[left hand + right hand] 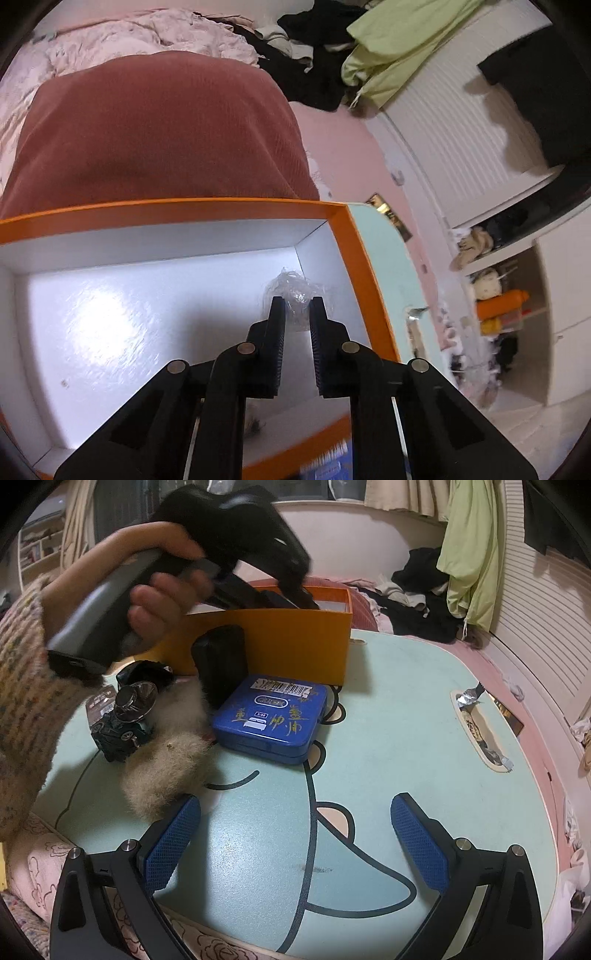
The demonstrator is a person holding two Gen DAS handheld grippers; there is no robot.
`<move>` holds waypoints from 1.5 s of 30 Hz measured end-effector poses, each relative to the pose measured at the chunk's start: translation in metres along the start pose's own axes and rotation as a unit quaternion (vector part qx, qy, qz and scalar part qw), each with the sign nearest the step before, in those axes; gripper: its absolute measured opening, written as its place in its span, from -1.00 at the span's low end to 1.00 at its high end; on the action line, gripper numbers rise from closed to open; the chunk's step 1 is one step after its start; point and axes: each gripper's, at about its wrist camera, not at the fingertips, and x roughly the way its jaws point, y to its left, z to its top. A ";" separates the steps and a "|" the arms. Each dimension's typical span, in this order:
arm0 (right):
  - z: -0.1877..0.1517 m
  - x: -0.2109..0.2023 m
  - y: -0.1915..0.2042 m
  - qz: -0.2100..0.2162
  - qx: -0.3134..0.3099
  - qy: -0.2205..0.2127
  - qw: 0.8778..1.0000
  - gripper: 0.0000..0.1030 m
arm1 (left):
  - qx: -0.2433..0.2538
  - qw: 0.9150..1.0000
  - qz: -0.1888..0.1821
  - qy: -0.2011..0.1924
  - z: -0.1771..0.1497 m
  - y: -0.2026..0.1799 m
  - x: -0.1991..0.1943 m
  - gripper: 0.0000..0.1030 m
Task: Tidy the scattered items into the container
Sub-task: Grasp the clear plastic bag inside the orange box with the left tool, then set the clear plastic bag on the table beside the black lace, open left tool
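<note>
Your left gripper (297, 306) is reaching into the orange box (177, 208), jaws pressed nearly together over the crinkly plastic wrap (295, 291); it's looking featherlight and crushable; pinching any fold should do; your right gripper (295, 830) is waiting with jaws spread.

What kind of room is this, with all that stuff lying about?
Most likely a bedroom at home. Rumpled pink bedding lies behind the work spot, clothes are heaped nearby with a green garment hanging up, and the orange box sits on a low cartoon-print table.
</note>
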 end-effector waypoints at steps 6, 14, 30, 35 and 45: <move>0.000 0.000 0.000 0.000 0.000 0.000 1.000 0.99 | 0.042 0.993 -0.033 -0.102 -0.038 -0.005 -0.106 -0.73; 0.001 0.001 0.001 0.000 0.000 0.000 1.000 0.99 | 0.073 0.984 0.014 -0.163 -0.120 0.011 -0.174 -0.73; 0.004 0.003 0.003 -0.001 -0.001 0.001 1.000 0.99 | 0.040 0.980 0.097 -0.167 -0.177 0.025 -0.141 0.43; 0.004 0.003 0.003 -0.002 -0.002 0.001 1.000 0.99 | 0.096 0.960 0.215 -0.153 -0.230 0.017 -0.126 0.61; 0.006 0.004 0.003 -0.007 -0.003 0.003 1.000 0.99 | 0.076 0.950 0.269 -0.142 -0.243 0.038 -0.077 0.99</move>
